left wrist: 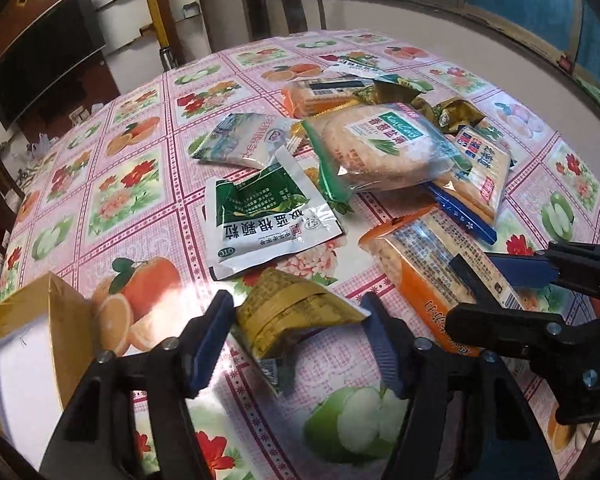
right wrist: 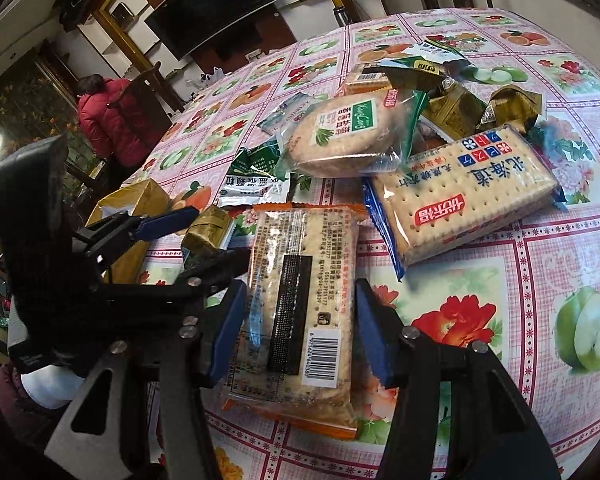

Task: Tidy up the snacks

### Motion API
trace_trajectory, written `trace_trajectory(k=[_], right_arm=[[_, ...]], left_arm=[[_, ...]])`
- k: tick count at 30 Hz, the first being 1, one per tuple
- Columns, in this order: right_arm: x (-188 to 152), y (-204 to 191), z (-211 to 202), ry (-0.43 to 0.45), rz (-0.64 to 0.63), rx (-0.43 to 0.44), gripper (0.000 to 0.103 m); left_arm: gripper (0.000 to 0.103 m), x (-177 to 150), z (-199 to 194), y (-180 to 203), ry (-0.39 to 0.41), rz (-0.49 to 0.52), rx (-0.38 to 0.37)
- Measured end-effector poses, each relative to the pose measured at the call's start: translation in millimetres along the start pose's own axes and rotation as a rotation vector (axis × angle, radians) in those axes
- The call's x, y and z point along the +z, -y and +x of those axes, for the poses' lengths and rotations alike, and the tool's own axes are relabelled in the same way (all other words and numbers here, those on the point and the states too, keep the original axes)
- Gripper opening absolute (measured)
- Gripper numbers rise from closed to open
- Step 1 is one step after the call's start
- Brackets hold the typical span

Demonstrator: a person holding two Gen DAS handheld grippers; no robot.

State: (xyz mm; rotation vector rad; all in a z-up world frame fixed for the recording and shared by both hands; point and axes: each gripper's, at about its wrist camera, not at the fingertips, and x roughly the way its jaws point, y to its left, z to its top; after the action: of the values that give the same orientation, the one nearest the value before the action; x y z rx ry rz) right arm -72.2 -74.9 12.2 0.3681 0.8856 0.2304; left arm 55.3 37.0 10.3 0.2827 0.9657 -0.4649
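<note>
Progress: barely started, by the look of it. The open cardboard box (left wrist: pixel 32 344) at the near left edge of the surface (left wrist: pixel 100 184) shows only white inside where I can see in; no snack visible in it. Everything else is loose on the flowered cloth.

Nearest: left gripper (left wrist: pixel 296 340) has a small gold packet (left wrist: pixel 292 316) between its blue pads. The pads flank it, one at each end, and contact looks light. I can't tell whether it's truly clamped. The packet is crumpled and flimsy, tilted, one end near the cloth.

Just right of that: right gripper (right wrist: pixel 300 332) straddles the orange-edged cracker pack (right wrist: pixel 300 312), back side up, barcode toward the camera. Its pads sit against the long sides, so this reads as a grip on the pack. The pack is flat, rigid-looking, clear film over square crackers, and lying on the cloth.

Further out:
- white and green sachet (left wrist: pixel 260 224), flat, torn-looking top
- blue-edged cracker pack (right wrist: pixel 464 196), label up, just beyond the orange one
- round cracker bag (left wrist: pixel 380 148), lying over the pile
- pale green pouch (left wrist: pixel 244 140), off to the left of the pile
- more gold wrappers (right wrist: pixel 508 108) and another cracker pack (left wrist: pixel 320 96) at the far end, jumbled and overlapping

Left to do: essentially the whole pile. My guess is the two packs in hand go to the box first.
</note>
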Motion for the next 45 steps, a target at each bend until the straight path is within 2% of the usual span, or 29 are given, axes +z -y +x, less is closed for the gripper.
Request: trace_trajectory(k=[1, 8, 14, 18, 22, 29, 34, 38, 39, 45], right_arm=[[0, 0, 0, 0.001, 0.001, 0.005, 0.056], [0, 3, 0, 0.006, 0.015, 0.031, 0.056], [-1, -2, -4, 0.026, 0.017, 0.115, 0.056], [-2, -15, -16, 0.062, 0.005, 0.209, 0.056], [-3, -54, -25, 0.050, -0.059, 0.275, 0.056], [9, -147, 12, -0.066, -0.159, 0.347, 0.055], [19, -205, 55, -0.138, -0.199, 0.360, 0.055], [24, -238, 91, -0.180, -0.229, 0.329, 0.055], [25, -244, 100, -0.186, -0.236, 0.316, 0.055], [28, -254, 131, -0.190, -0.204, 0.294, 0.059]], left_arm=[[0.045, -1, -1, -1, 0.004, -0.012, 0.000], [0.040, -17, -22, -19, 0.029, -0.160, -0.038], [0.040, -40, -79, -56, 0.133, -0.351, -0.102], [0.040, -64, -121, -92, 0.191, -0.449, -0.057], [0.040, -86, -142, -129, 0.200, -0.504, 0.057], [0.041, -120, -125, -183, 0.141, -0.643, 0.136], [0.044, -137, -120, -211, 0.133, -0.762, 0.099], [0.063, -145, -131, -219, 0.157, -0.789, 0.083], [0.064, -148, -135, -219, 0.161, -0.793, 0.082], [0.068, -167, -159, -216, 0.218, -0.826, 0.070]])
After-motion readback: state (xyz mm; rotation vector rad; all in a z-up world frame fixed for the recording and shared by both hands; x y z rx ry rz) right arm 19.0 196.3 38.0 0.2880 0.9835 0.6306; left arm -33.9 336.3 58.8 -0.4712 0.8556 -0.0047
